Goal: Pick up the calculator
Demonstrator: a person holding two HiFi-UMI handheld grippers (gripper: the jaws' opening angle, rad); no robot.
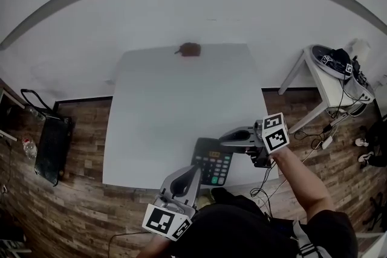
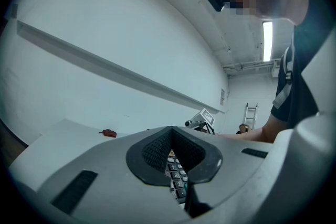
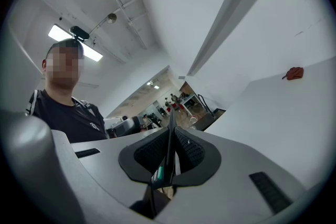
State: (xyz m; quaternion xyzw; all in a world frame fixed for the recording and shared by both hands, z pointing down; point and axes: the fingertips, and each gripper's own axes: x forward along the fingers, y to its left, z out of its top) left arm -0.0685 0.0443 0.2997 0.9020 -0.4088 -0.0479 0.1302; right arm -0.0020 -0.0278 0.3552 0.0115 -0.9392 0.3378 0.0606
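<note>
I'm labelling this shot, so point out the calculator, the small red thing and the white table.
calculator (image 1: 213, 164): head view, on its keypad.
small red thing (image 1: 190, 49): head view, on its middle, by the table's far edge.
white table (image 1: 169, 106): head view, on the bare top.

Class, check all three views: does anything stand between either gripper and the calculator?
Nothing visible does. The calculator sits between the jaws of both the left gripper and the right gripper. The only other thing on the table, a small red object, lies at its far edge.
</note>
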